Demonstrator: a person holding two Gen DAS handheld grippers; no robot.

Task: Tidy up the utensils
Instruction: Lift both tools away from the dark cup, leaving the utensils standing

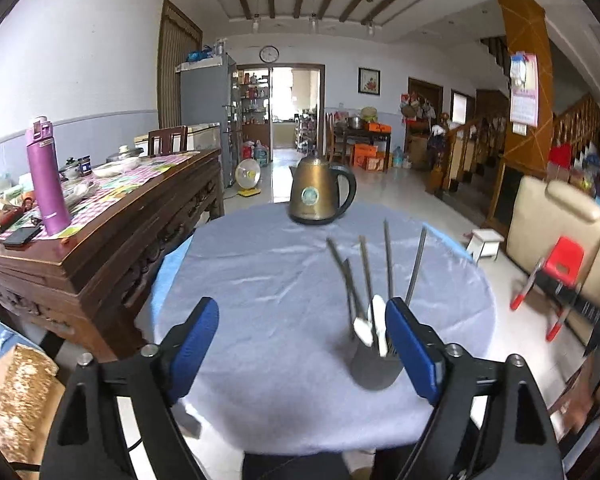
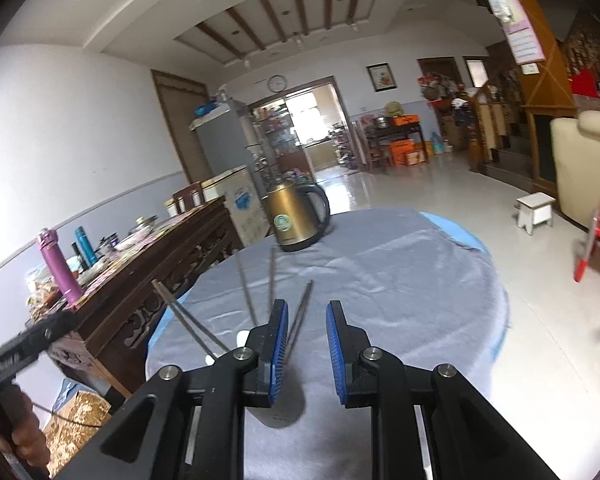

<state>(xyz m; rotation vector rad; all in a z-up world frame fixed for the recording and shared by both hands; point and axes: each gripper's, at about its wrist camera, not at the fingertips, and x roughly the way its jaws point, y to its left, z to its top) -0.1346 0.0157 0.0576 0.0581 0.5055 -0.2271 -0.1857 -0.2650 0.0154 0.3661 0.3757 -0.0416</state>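
On the round desk (image 1: pixel 260 280) with its pale grey cloth, we see a dark holder (image 1: pixel 374 368) standing near the front edge, and it is full of utensils: long metal chopsticks (image 1: pixel 388 264) fan upward and outward from it, with white spoons (image 1: pixel 370 326) tucked among them. Our left gripper (image 1: pixel 302 344) hangs over the cloth with its blue pads spread wide apart, nothing between them; the holder sits just beside its right pad (image 1: pixel 410 344), partly hidden behind it.

From the right wrist view, our right gripper (image 2: pixel 307 340) shows its blue pads parted by a modest gap, holding nothing. The chopsticks (image 2: pixel 244 292) rise just behind its left finger (image 2: pixel 274 344), and one thin stick (image 2: pixel 300 316) shows in the gap close to that pad; whether it touches we cannot tell. The holder (image 2: pixel 284 408) is mostly covered by that finger.

At the far side of the desk stands a gold kettle (image 1: pixel 320 192) with a black handle, well apart from the holder. Off to the left, a wooden sideboard (image 1: pixel 112 236) carries a purple bottle (image 1: pixel 46 178) amid clutter.
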